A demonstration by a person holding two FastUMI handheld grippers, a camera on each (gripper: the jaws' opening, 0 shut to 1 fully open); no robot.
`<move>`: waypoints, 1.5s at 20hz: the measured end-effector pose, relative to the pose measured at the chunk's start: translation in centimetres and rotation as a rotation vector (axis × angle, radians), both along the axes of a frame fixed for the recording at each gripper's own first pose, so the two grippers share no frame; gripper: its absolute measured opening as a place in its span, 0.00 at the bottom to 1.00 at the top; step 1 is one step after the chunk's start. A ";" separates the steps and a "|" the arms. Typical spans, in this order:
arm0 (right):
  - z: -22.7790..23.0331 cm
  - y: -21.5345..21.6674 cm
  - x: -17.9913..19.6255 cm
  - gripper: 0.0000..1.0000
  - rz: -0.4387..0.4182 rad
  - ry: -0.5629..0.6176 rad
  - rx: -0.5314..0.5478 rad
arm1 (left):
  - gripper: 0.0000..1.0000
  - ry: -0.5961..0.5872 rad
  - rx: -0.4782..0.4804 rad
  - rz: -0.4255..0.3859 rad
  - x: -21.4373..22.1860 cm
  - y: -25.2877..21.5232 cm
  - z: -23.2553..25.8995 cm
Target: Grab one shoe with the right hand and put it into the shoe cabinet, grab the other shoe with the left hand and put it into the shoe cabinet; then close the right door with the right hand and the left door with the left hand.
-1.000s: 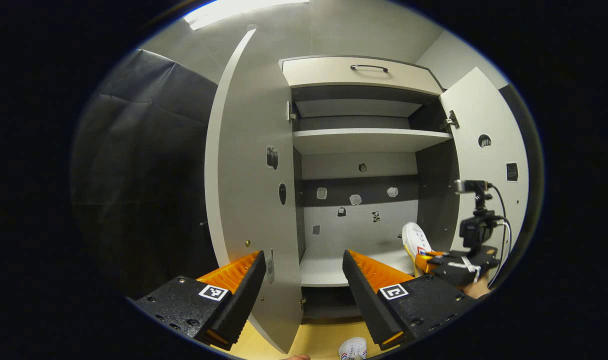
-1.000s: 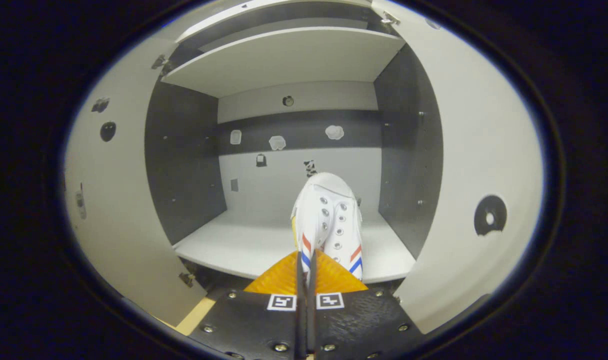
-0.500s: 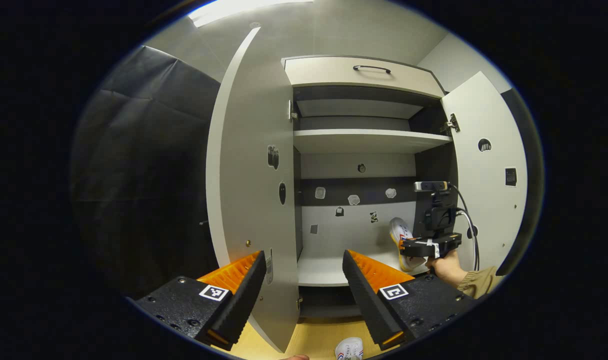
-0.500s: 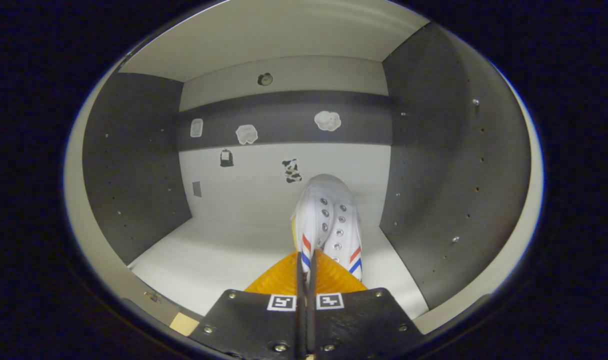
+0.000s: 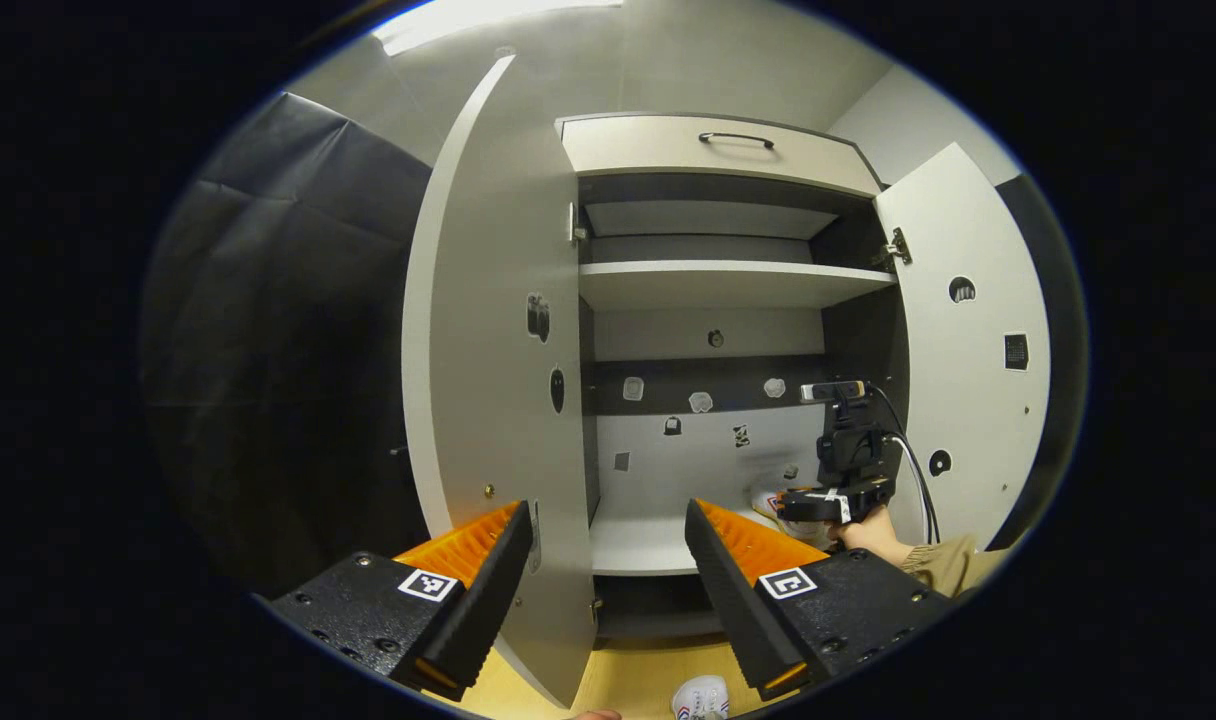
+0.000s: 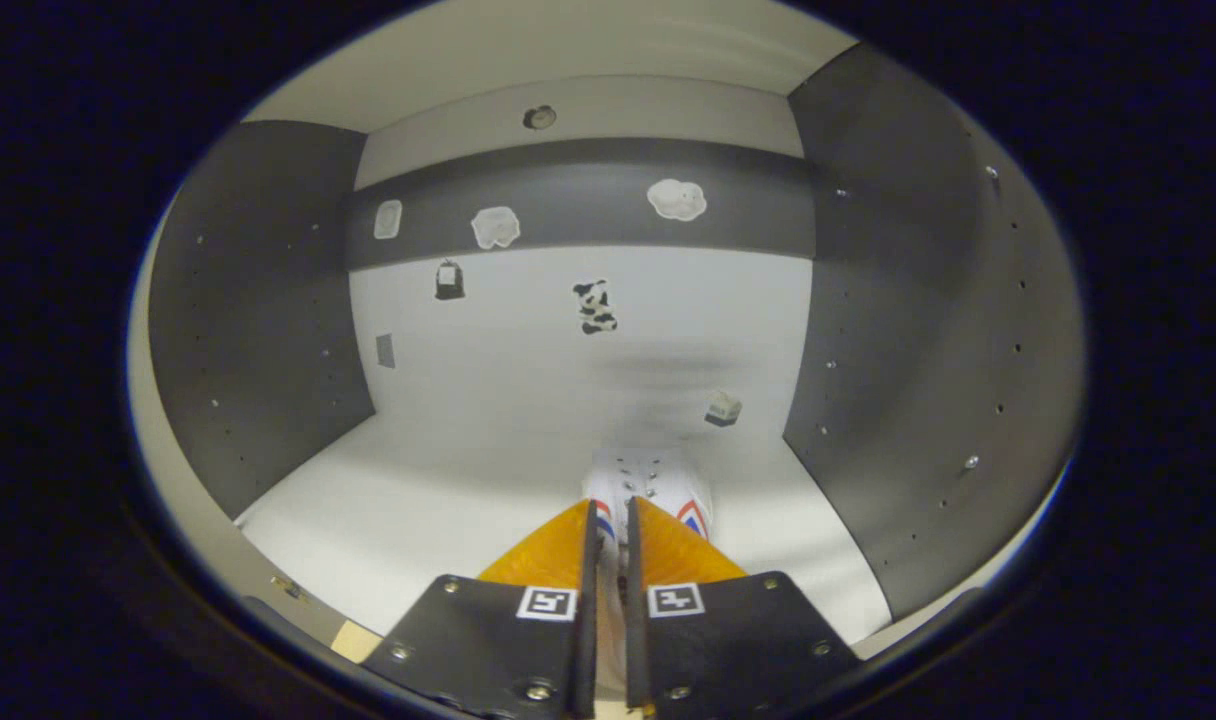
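Step in hand: placing the first shoe in the shoe cabinet (image 5: 713,145).

Right gripper (image 6: 608,520): inside the lower compartment, low over the right part of the white shelf floor (image 6: 448,500). Its jaws stand nearly together with a narrow gap, pinching the first shoe (image 6: 648,485), a white sneaker with red and blue stripes, toe pointing toward the back wall. Whether the sole is down on the shelf cannot be told. In the left gripper view this gripper (image 5: 813,505) is seen at the far right of the same shelf, a hand (image 5: 868,530) behind it.

Left gripper (image 5: 608,560): jaws wide apart, holding nothing, hanging in front of the cabinet, near the edge of the left door (image 5: 498,330).

Second shoe (image 5: 703,695): on the wooden floor, near, below the left gripper.

Doors: left door and right door (image 5: 968,340) both swung open.

Next move, as judged: the right jaws must part to leave the shoe on the shelf, and the gripper must back out past the right door. The left gripper must then drop to the floor shoe. Both doors remain to be closed.
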State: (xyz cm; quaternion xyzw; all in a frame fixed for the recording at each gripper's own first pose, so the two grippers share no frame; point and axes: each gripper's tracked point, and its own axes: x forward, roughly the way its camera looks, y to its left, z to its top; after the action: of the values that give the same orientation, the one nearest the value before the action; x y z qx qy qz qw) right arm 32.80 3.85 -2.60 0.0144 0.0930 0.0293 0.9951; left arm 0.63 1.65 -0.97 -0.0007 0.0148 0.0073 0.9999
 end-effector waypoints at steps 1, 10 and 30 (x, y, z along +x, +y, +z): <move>0.8 -0.3 -0.5 0.12 -0.007 -0.023 -0.018 | 0.94 0.002 0.001 -0.001 0.0 0.0 -0.1; 10.1 0.0 -11.3 0.12 0.016 -0.212 0.004 | 0.94 0.007 0.035 -0.035 0.6 -0.7 -0.6; 24.3 -7.1 -35.7 0.18 -0.075 -0.502 0.071 | 0.94 0.700 -0.110 -0.396 -2.4 -12.3 -32.8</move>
State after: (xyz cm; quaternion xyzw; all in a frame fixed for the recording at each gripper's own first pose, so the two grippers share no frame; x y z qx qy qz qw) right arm -2.95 -3.22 21.71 0.0453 -0.1589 -0.0015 0.9863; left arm -1.72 -10.66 -33.78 -0.0488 0.3548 -0.1865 0.9148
